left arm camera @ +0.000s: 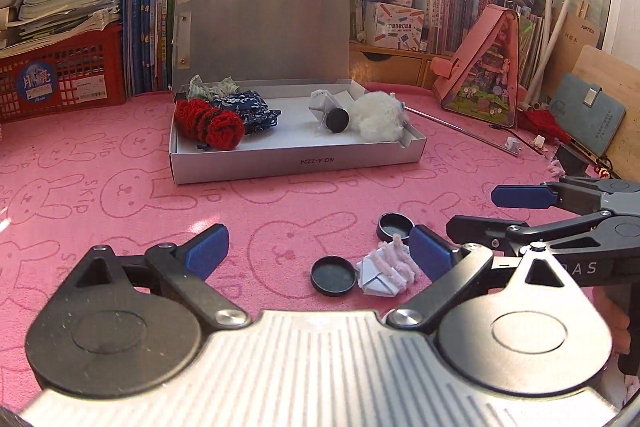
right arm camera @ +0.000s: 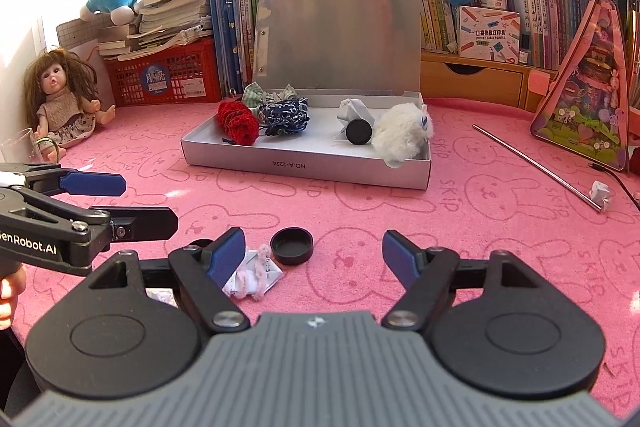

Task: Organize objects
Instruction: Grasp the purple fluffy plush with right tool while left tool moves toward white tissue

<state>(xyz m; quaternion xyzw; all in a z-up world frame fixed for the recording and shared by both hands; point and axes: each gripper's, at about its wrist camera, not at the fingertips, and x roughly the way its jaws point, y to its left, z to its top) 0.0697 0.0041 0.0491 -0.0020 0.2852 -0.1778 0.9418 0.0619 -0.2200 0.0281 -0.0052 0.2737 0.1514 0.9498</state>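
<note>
From your left wrist, the left gripper (left arm camera: 320, 251) hangs low over the pink counter (left arm camera: 120, 195) with its jaws spread wide and nothing between the pads; they bracket the loose items, which looks like a lining-up rather than a grip. Inside that span lie a flat cap (left arm camera: 333, 275), a paper fold (left arm camera: 380, 277) wrapped with a fuzzy pink wire, and just behind them a second cap (left arm camera: 395, 227), rim up. Your right gripper (left arm camera: 472, 215) comes in from the right edge, close beside these pieces, probably so each hand can take one. Farther off, the box (left arm camera: 296, 167) stands with its lid up, so it can be filled from above; it already holds a red knit (left arm camera: 210, 123), a blue pouch (left arm camera: 248, 109), a white plush (left arm camera: 380, 121), paper and a dark disc, sorted loosely to its two ends with a bare middle. From your right wrist, the right gripper (right arm camera: 314, 259) also stands wide open and empty, pointing down at the counter (right arm camera: 480, 227). The cap (right arm camera: 292, 245) sits between the jaws but touches neither; the paper fold (right arm camera: 252, 275) lies against the inner face of the left-hand jaw, partly hidden, and whether they touch I cannot tell. The left gripper (right arm camera: 148, 203) reaches in from the left. The box (right arm camera: 304, 167) lies straight ahead, well apart from the loose things, so I judge they have yet to be carried over.
</note>
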